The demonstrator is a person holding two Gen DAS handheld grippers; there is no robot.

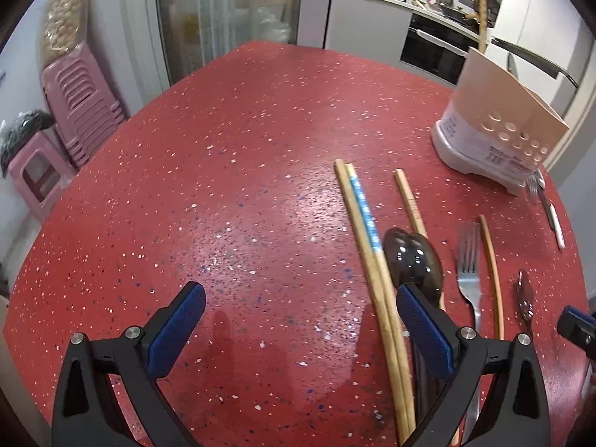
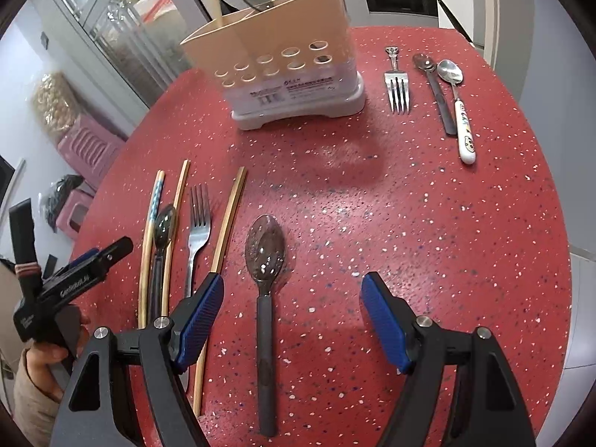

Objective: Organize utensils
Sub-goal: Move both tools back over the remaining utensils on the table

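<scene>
The right tongs [image 2: 292,320] hang low over the red worktop [image 2: 428,223] with their blue pads spread wide and nothing between them but the handle of a dark see-through spoon [image 2: 265,257], which lies flat near the worktop's near edge, bowl pointing away; the pads straddle it without touching. The left tongs [image 1: 298,331] are also wide apart and empty, hovering over bare worktop with the right pad above a row of loose pieces: a pair of wooden chopsticks [image 1: 376,279], one with a blue patterned band, a second dark spoon [image 1: 411,260] lying across another chopstick, a steel fork [image 1: 469,272] and one more single chopstick [image 1: 491,275]. Farther out, toward the far edge, stands the beige utensil holder [image 2: 275,63] on its pale drip base, with a wooden stick and what looks like a dark spoon already standing in it. To its right, toward the far right corner, lie another fork [image 2: 398,85], a dark-handled spoon [image 2: 434,89] and a steel spoon with a white printed handle [image 2: 456,108]. Judging by this, the sorting has barely begun: a couple of items sit in the holder and roughly ten remain on the worktop. The spoon under the right tongs looks like the next pick.
</scene>
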